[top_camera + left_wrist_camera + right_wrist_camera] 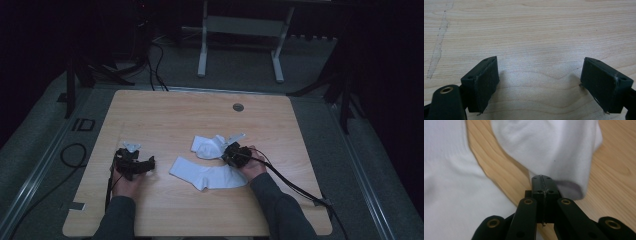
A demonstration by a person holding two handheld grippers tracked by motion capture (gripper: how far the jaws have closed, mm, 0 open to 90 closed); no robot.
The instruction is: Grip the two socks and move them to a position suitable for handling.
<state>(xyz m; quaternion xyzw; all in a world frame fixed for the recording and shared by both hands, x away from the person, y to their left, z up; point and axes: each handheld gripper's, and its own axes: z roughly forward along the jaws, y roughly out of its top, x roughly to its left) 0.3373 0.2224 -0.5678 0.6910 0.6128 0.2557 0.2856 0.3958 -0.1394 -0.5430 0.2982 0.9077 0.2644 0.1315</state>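
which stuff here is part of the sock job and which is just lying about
In the job:
- crumpled white sock, its edge at the shut right gripper
- flat white sock
- left gripper, open over bare wood

Lying about:
- grommet in the table
- white frame legs behind the table
- cables on the floor

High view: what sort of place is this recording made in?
Probably a lab or recording room rather than a home. A bare wooden table stands on grey carpet, with black stands at the sides, loose cables on the floor and a white desk frame behind, in dim light.
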